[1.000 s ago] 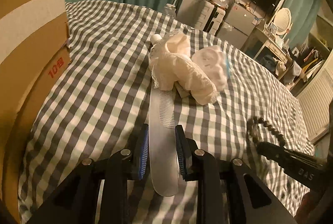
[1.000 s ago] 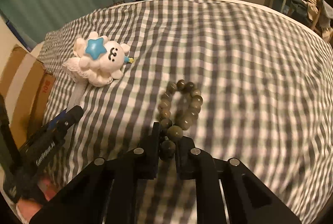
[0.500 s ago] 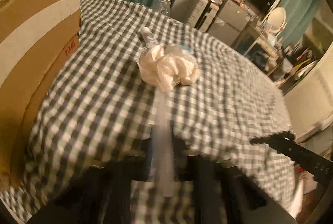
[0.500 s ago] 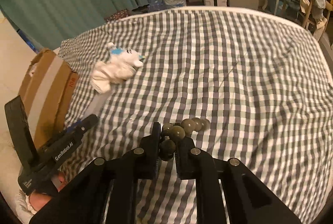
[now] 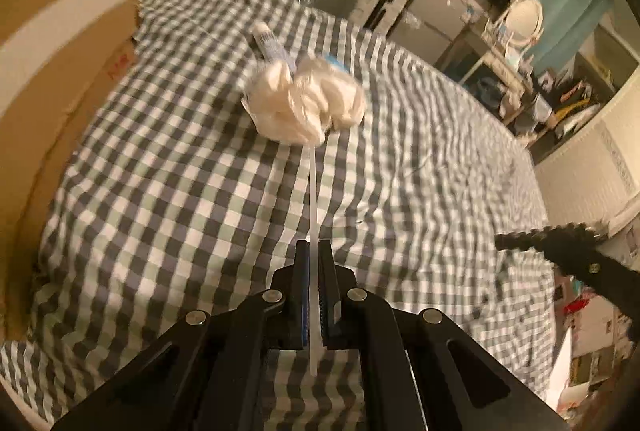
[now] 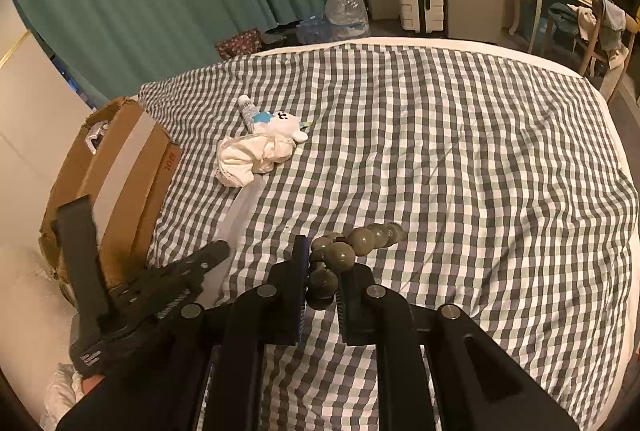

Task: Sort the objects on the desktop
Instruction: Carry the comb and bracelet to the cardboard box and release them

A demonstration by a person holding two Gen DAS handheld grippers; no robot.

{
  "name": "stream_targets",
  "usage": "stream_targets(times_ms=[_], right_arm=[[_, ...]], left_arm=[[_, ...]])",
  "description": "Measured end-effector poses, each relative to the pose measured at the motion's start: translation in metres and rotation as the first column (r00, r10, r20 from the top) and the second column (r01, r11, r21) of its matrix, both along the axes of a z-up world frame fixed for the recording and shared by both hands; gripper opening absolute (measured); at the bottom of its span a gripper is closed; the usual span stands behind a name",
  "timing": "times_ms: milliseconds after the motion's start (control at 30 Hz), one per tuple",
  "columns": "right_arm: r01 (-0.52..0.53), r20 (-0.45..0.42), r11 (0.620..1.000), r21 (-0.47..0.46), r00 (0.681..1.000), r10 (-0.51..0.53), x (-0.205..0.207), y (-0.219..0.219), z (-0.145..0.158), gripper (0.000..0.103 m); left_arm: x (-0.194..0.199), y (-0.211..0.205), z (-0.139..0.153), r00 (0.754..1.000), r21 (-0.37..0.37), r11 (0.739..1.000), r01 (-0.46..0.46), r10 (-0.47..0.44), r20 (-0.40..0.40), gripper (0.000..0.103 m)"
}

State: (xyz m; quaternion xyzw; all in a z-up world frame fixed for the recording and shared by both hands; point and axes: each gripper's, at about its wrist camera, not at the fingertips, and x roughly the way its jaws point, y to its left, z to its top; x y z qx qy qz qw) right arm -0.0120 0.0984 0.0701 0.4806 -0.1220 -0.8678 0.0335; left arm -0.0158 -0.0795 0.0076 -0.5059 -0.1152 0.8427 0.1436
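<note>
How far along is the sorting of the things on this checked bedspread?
Done: the cardboard box shows something inside, unclear what. In hand: the left tongs grip a clear comb; the right tongs grip a bead bracelet. Left: the plush toy, white cloth and small tube lie on the bedspread.

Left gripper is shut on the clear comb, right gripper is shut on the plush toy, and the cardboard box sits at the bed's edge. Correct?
Not quite. The right wrist view shows the right gripper shut on the bead bracelet; the plush toy lies on the bed. The rest holds.
</note>
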Motion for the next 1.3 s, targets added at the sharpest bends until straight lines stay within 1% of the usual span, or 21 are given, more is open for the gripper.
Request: stream_targets(times_ms=[67,167,267,333,400,433,467,567,633,700,800,867,933,967,1000,1033,1100,1133,1167,1200,1300], right_arm=[[0.001,0.008,1.0,-0.009,1.0,-0.001,-0.003,0.003,-0.006,0.012],[0.0,0.018,1.0,-0.016,1.0,0.0,-0.009,0.006,-0.017,0.012],[-0.005,0.041,1.0,-0.017,0.999,0.006,-0.014,0.008,-0.03,0.012],[-0.003,0.055,1.0,-0.02,0.998,0.004,-0.016,0.011,-0.036,0.012],[0.002,0.064,1.0,-0.023,0.998,0.0,-0.019,0.013,-0.04,0.012],[0.006,0.065,1.0,-0.026,0.998,-0.004,-0.019,0.014,-0.041,0.012],[0.007,0.064,0.999,-0.033,0.998,-0.005,-0.02,0.015,-0.039,0.012],[-0.002,0.046,0.999,-0.033,0.999,0.004,-0.018,0.01,-0.027,0.012],[-0.022,0.024,0.999,-0.032,0.999,0.022,-0.018,0.004,-0.014,0.012],[-0.048,0.002,0.998,-0.035,0.999,0.048,-0.019,-0.006,0.002,0.012],[-0.121,-0.05,0.992,-0.042,0.992,0.119,-0.021,-0.036,0.033,0.012],[-0.203,-0.095,0.978,-0.039,0.975,0.199,-0.026,-0.069,0.06,0.012],[-0.272,-0.132,0.961,-0.046,0.955,0.264,-0.034,-0.098,0.079,0.012],[-0.323,-0.15,0.944,-0.066,0.939,0.31,-0.041,-0.12,0.09,0.012],[-0.353,-0.161,0.932,-0.079,0.928,0.337,-0.046,-0.134,0.096,0.012],[-0.395,-0.171,0.913,-0.101,0.911,0.376,-0.055,-0.156,0.104,0.012],[-0.45,-0.187,0.883,-0.132,0.886,0.424,-0.068,-0.185,0.112,0.012],[-0.482,-0.191,0.862,-0.153,0.871,0.453,-0.077,-0.205,0.115,0.012],[-0.496,-0.191,0.853,-0.166,0.864,0.465,-0.082,-0.216,0.116,0.012],[-0.506,-0.187,0.843,-0.182,0.859,0.476,-0.089,-0.23,0.114,0.012],[-0.533,-0.151,0.815,-0.226,0.846,0.512,-0.108,-0.267,0.103,0.013]], left_arm=[[-0.011,0.007,-0.013,1.0,-0.027,1.0,0.006,-0.006,0.016,0.006],[-0.026,0.014,-0.03,0.999,-0.027,1.0,0.006,-0.005,0.037,0.007],[-0.03,0.018,-0.034,1.0,-0.028,1.0,-0.004,0.004,0.005,0.007],[-0.029,0.019,-0.033,1.0,-0.028,1.0,0.009,-0.01,-0.014,0.003],[-0.025,0.021,-0.025,0.998,-0.054,0.998,0.028,-0.031,-0.05,0.003],[-0.022,0.021,-0.02,0.997,-0.066,0.997,0.028,-0.032,-0.065,0.003],[-0.017,0.019,-0.011,0.995,-0.057,0.998,0.021,-0.026,-0.093,0.003],[-0.008,0.006,0.021,0.988,-0.002,1.0,-0.019,0.018,-0.154,0.003],[-0.003,-0.006,0.041,0.981,0.025,0.999,-0.046,0.05,-0.188,0.003],[0.005,-0.019,0.068,0.967,0.032,0.996,-0.084,0.089,-0.238,0.003],[0.012,-0.055,0.11,0.934,0.036,0.984,-0.177,0.179,-0.309,0.003],[0.019,-0.09,0.14,0.9,0.056,0.965,-0.256,0.259,-0.351,0.003],[0.025,-0.117,0.157,0.87,0.04,0.942,-0.332,0.322,-0.372,0.003],[0.028,-0.136,0.164,0.851,0.013,0.92,-0.392,0.368,-0.374,0.003],[0.032,-0.151,0.166,0.835,-0.007,0.9,-0.436,0.401,-0.376,0.003],[0.037,-0.164,0.165,0.822,-0.02,0.882,-0.471,0.431,-0.372,0.003],[0.042,-0.193,0.157,0.798,-0.028,0.841,-0.54,0.501,-0.334,0.003],[0.043,-0.201,0.151,0.79,-0.034,0.827,-0.562,0.524,-0.319,0.003],[0.043,-0.212,0.143,0.781,-0.047,0.809,-0.586,0.548,-0.3,0.003],[0.043,-0.218,0.137,0.777,-0.05,0.801,-0.596,0.561,-0.286,0.003],[0.042,-0.231,0.118,0.777,-0.036,0.793,-0.608,0.586,-0.23,0.003]])
